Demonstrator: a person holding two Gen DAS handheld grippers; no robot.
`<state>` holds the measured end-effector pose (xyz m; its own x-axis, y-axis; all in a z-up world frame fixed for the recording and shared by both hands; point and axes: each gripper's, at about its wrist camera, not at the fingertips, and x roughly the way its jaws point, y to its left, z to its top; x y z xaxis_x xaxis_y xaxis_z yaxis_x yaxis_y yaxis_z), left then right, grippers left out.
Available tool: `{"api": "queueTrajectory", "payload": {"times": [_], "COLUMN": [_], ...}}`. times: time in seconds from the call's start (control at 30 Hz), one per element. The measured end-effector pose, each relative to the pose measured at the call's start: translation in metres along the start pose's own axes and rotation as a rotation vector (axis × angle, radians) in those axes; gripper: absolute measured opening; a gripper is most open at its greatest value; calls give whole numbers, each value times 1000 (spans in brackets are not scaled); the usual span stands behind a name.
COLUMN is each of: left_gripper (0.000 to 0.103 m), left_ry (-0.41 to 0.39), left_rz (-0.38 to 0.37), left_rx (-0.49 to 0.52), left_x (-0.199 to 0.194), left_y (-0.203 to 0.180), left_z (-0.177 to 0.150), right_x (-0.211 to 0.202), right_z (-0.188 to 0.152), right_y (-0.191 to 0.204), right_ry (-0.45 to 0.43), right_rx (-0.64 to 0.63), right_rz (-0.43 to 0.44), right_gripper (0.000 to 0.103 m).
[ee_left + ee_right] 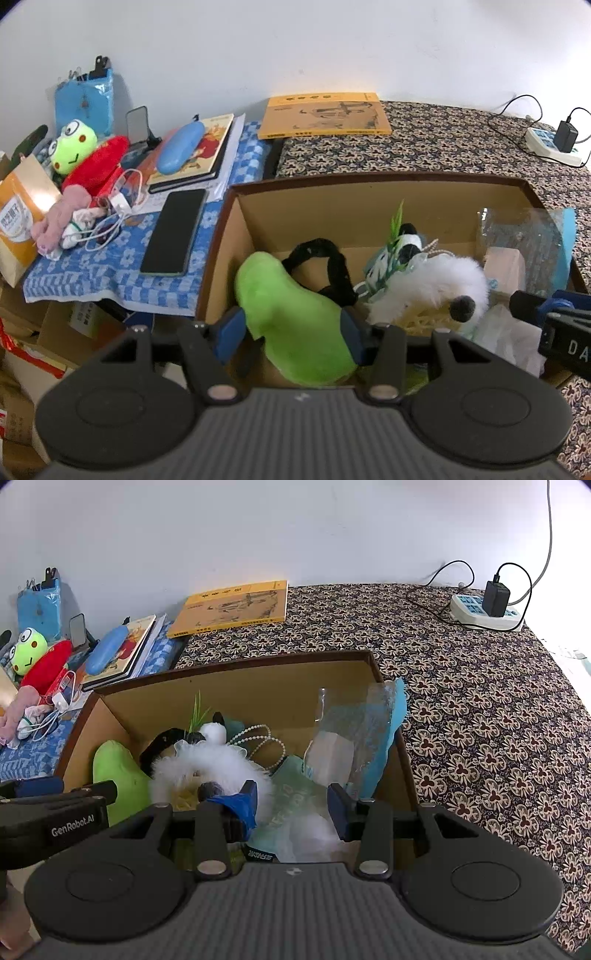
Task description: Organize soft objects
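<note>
A brown cardboard box (369,179) (236,661) stands on the patterned cover. My left gripper (291,328) reaches into its left side, and both pads touch the sides of a green plush (291,317) (118,771), so it is shut on it. Beside it lie a black band (332,266), a white fluffy toy (436,288) (207,764), a small panda (214,733) and a pearl string (258,738). My right gripper (293,801) hangs open over a teal bag (291,794), its left finger against the white fluff. On the blue cloth sit a frog plush (74,146), a red plush (98,162) and a pink plush (59,218).
On the blue cloth lie a phone (171,232), white cables, a blue glasses case (181,147) and books. A yellow book (325,114) leans at the wall. A power strip (484,609) sits far right. A clear plastic bag (354,738) fills the box's right side.
</note>
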<state>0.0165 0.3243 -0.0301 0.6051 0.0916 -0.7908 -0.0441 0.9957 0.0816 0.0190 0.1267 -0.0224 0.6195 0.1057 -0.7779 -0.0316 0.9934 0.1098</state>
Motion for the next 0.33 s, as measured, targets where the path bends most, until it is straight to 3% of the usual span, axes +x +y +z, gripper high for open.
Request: {"api": "queueTrajectory", "payload": {"times": [0.33], "left_gripper": [48], "left_ry": [-43], "left_rz": [7], "left_rx": [1], "left_x": [-8], "left_y": [-3], "left_z": [-2], "right_x": [-4], "right_z": [-4], "right_y": [1], "right_ry": [-16], "right_rx": [14], "right_rz": [-2], "right_gripper": [26]}}
